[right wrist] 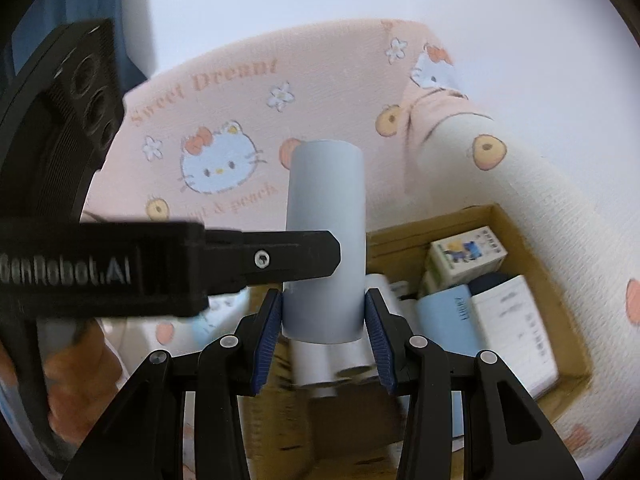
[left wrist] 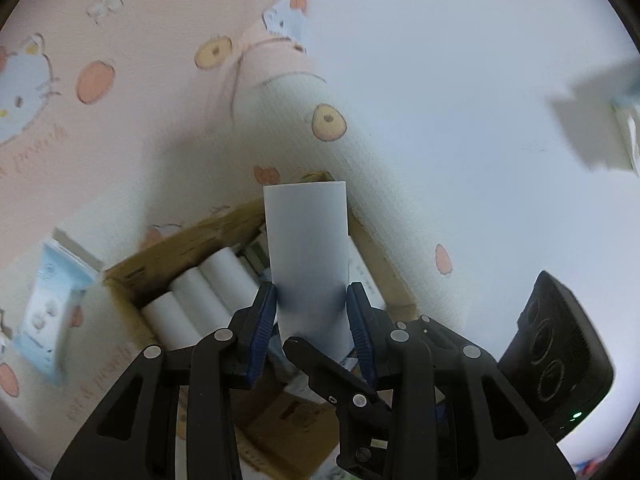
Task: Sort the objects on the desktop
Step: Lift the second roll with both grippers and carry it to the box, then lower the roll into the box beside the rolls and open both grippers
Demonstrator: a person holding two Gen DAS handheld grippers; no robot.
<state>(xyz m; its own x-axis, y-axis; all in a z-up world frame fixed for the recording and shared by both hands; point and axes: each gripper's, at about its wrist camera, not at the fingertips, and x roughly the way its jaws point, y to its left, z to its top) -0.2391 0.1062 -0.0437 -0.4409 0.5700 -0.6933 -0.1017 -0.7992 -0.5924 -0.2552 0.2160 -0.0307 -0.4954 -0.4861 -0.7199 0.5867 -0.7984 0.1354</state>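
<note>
A white paper roll (left wrist: 306, 256) stands upright between the blue pads of my left gripper (left wrist: 312, 308), which is shut on it above a cardboard box (left wrist: 180, 246). In the right wrist view the same roll (right wrist: 326, 236) sits between the pads of my right gripper (right wrist: 324, 320), which is also shut on it. The left gripper's black finger (right wrist: 280, 258) crosses in front of the roll from the left. Three white rolls (left wrist: 200, 300) lie side by side in the box.
The box (right wrist: 520, 236) also holds small cartons (right wrist: 466, 254) and a light blue pack (right wrist: 450, 320). A Hello Kitty cloth (right wrist: 224, 120) covers the surface. A blue wipes pack (left wrist: 52, 304) lies left of the box. The other gripper's black body (left wrist: 556, 352) is at right.
</note>
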